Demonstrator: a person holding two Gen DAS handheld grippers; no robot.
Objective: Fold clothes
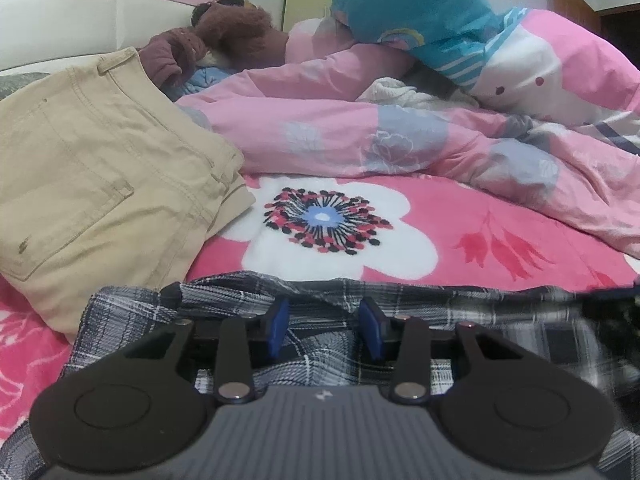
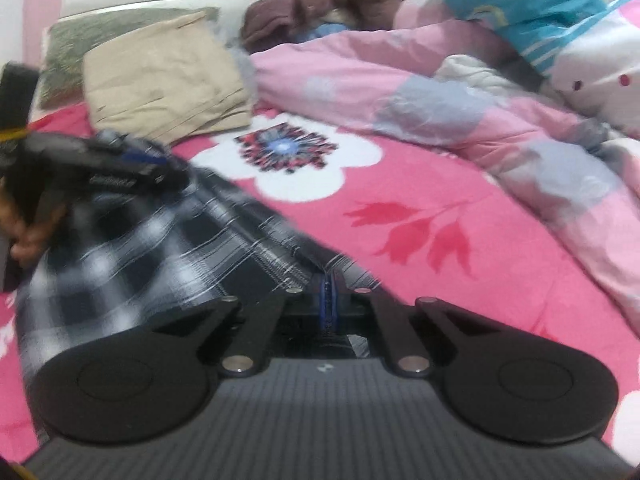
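Observation:
A black-and-white plaid garment (image 1: 500,320) lies on the pink flowered bed sheet (image 1: 460,216) at the near edge. My left gripper (image 1: 325,326) sits low over it, blue pads (image 1: 280,326) apart, with plaid cloth lying between and under them, not visibly squeezed. In the right wrist view my right gripper (image 2: 328,298) is shut, its blue pads pinching the plaid garment's (image 2: 160,256) far edge. That edge runs taut up to the left, where the left gripper (image 2: 160,168) rests on the cloth, held by a hand (image 2: 24,240).
Folded beige trousers (image 1: 100,184) lie at the left, close to the plaid garment. A crumpled pink quilt (image 1: 400,140) fills the back and right. Behind it are a blue pillow (image 1: 420,12), a brown plush toy (image 1: 236,28) and the white headboard (image 1: 60,20).

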